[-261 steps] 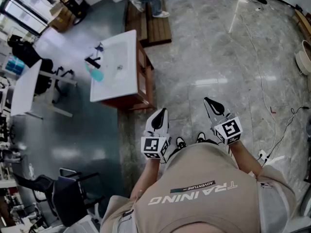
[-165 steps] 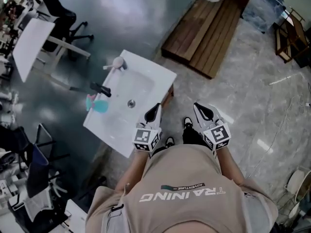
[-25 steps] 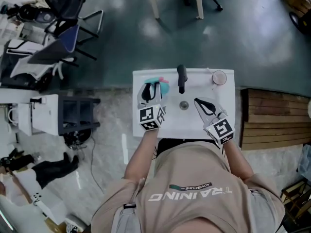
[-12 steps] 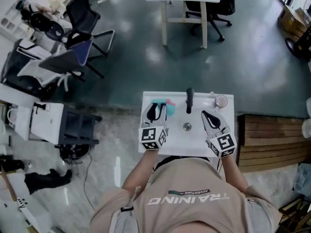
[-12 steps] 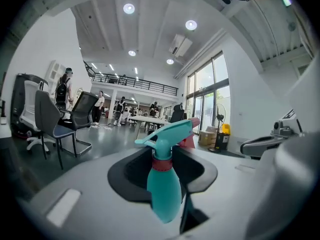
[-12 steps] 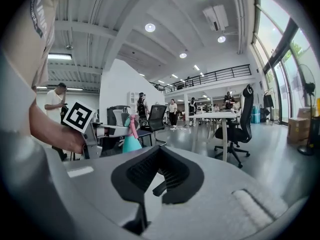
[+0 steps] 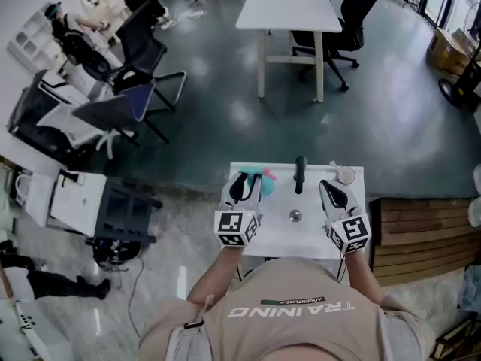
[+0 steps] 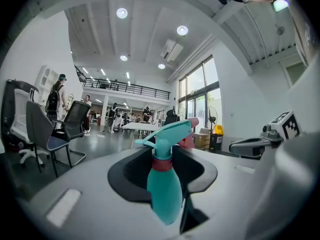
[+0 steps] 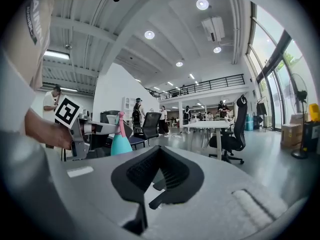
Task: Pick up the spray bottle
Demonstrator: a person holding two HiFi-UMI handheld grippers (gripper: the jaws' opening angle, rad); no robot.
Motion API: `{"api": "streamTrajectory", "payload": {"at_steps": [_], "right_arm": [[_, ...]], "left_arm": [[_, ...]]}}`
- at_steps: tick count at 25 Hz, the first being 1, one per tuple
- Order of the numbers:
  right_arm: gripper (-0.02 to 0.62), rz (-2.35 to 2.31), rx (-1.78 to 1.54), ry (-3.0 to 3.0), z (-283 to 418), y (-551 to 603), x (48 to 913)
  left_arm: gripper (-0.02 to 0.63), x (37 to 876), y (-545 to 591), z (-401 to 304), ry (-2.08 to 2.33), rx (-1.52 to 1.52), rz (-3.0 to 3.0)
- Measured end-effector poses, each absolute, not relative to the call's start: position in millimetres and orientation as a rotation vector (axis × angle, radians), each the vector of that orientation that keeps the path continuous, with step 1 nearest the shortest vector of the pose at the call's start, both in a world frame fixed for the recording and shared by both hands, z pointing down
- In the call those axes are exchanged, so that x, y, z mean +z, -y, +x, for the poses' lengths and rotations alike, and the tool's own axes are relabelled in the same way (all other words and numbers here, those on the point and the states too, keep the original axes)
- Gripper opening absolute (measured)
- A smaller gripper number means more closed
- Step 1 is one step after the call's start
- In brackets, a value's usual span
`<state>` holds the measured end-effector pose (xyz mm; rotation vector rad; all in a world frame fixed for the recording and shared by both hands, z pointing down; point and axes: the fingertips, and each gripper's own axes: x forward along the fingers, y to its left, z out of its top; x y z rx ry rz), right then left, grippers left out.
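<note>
Spray bottle [image 8: 162, 184] pinched in left tongs [image 7: 246, 179] over sink [image 7: 312, 230] corner; black faucet [image 7: 301, 173] just beside; right tongs [image 7: 328, 187] pressed together.

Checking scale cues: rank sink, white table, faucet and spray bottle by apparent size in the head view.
1. sink
2. white table, farther away and cropped
3. faucet and spray bottle: unranked, the left gripper covers much of the bottle

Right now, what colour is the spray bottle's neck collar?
Red collar on teal plastic spray bottle; clearest in left gripper view.
</note>
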<state>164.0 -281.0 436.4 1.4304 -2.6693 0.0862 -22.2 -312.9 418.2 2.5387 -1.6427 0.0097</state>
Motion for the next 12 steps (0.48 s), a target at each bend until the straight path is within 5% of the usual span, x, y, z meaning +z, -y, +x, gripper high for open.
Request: {"api": "streamTrajectory", "payload": {"at_steps": [12], "right_arm": [[0.002,1.491,0.091,2.666,165,274,422]], "left_arm": [[0.144,422,306,-28,1.575,0.016,2.557]]}}
